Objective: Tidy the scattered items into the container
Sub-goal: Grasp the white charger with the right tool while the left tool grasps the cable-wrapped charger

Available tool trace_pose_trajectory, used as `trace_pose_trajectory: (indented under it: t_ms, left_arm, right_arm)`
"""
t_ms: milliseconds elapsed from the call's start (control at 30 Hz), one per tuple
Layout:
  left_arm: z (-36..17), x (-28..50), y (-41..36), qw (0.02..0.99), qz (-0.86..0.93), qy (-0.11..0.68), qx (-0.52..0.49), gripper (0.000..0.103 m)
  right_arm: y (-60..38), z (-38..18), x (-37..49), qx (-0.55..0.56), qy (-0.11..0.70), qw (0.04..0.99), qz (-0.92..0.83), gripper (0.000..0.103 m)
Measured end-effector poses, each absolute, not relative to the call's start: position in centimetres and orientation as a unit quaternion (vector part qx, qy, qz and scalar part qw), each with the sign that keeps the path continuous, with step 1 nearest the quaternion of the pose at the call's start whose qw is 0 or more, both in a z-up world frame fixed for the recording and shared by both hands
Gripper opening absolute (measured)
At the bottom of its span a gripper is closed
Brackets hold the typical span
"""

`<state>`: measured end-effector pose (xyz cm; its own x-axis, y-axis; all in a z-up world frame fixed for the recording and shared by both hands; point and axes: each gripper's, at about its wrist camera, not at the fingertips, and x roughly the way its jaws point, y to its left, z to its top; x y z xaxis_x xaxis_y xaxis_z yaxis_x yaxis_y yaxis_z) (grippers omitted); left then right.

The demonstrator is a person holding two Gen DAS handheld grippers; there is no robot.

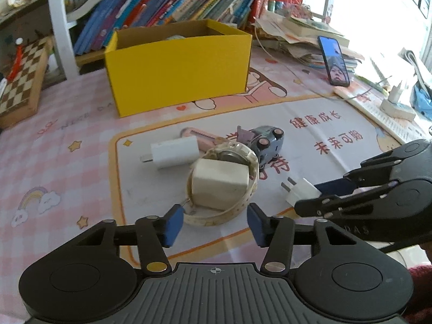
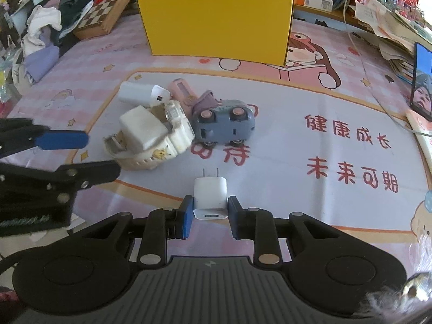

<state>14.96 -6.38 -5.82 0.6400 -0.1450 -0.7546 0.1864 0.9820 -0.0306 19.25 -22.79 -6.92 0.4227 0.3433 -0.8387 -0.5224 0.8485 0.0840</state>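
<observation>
Between its blue pads, the right gripper (image 2: 210, 214) clamps the small white charger (image 2: 210, 195).

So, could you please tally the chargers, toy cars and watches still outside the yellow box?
Chargers: 3 (white charger, cream charger, small charger in the right tool)
Toy car: 1
Watch: 1
Total: 5

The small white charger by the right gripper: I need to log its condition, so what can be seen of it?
The small white charger is a rounded cube of glossy plastic, lying flat on the printed mat, two metal prongs pointing away toward the yellow box, a port facing the camera. The right gripper is shut on its sides.
</observation>
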Motion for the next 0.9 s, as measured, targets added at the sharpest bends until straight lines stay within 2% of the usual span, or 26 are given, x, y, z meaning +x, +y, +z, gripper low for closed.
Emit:
trace_pose_trajectory:
  t_ms: [133,533,667,900]
  left_arm:
    - [-6.4,15.7,-7.4,0.901,-0.103,0.417,0.057,0.044]
    - [-8.0,16.4,-9.6,0.878,-0.149,0.442,0.107,0.014]
    - [-7.4,16.1,-9.5,0.883,-0.16,0.431,0.096,0.003]
    - [-4.4,14.9,-8.5,0.916,-0.144,0.368,0.068,0.001]
  right_arm:
    - [-22.6,-7.0,19.3,-0.103,0.471,0.836,0.263,0.025]
    - [-22.6,-7.4,19.9,-0.107,0.479,0.827,0.272,0.026]
    - [-22.7,-7.4,19.9,-0.104,0.479,0.827,0.274,0.026]
    - [-22.8,-7.2,19.8,-0.097,0.474,0.831,0.273,0.025]
